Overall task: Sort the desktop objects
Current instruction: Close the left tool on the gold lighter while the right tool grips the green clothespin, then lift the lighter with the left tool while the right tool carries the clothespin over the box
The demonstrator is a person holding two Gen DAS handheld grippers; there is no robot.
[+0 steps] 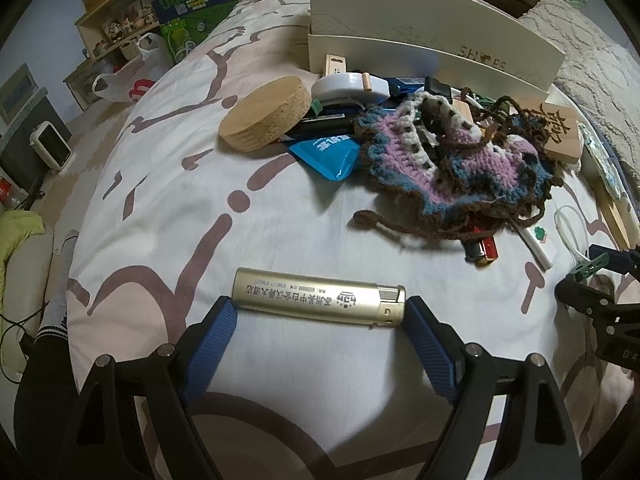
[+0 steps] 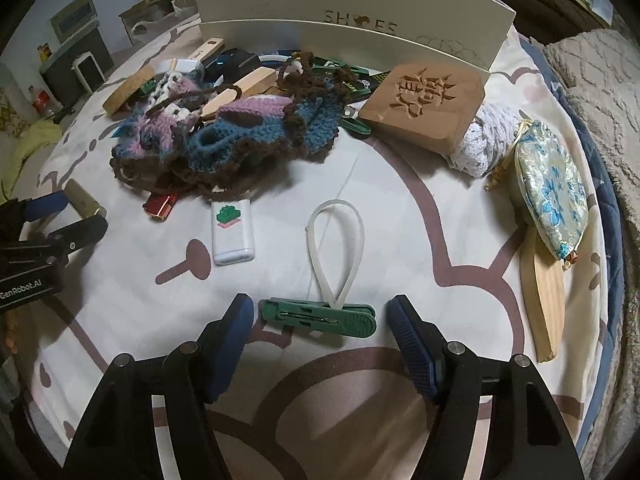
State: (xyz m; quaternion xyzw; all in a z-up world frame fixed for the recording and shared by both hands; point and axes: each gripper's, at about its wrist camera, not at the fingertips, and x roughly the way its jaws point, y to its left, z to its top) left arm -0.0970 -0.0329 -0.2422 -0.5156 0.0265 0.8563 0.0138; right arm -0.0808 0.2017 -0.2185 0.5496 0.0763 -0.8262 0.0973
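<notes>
The left claw [image 1: 320, 312] is pointing down at the bed sheet [image 1: 168, 184]. A long gold lighter [image 1: 318, 298] is lying sideways right between its two blue fingers [image 1: 216, 344]. The left fingertip is touching one end of the lighter and the right fingertip is touching the other end. The claw is standing wide and looks like it is squeezing the lighter by its ends.

Farther back, a round cork lid [image 1: 266, 114] is sitting on the sheet. Next to it a blue packet [image 1: 328, 156] is poking out from under a knitted pouch [image 1: 452, 160] of purple, blue and brown yarn. A white shoe box [image 1: 432, 36] is standing behind the pile.

The right claw [image 2: 320, 318] is pointing down too. A green clothespin [image 2: 320, 317] is lying flat on the sheet between its blue fingers [image 2: 234, 340]. There is a small gap on each side, so the fingers are not touching it. This claw is partly open and is holding nothing.

A white plastic loop [image 2: 336, 248] is caught in the clothespin and is stretching away from the claw. To the left of it a small white case [image 2: 233, 232] is lying flat. A wooden block [image 2: 428, 102] with a carved sign is sitting far back on the right.
</notes>
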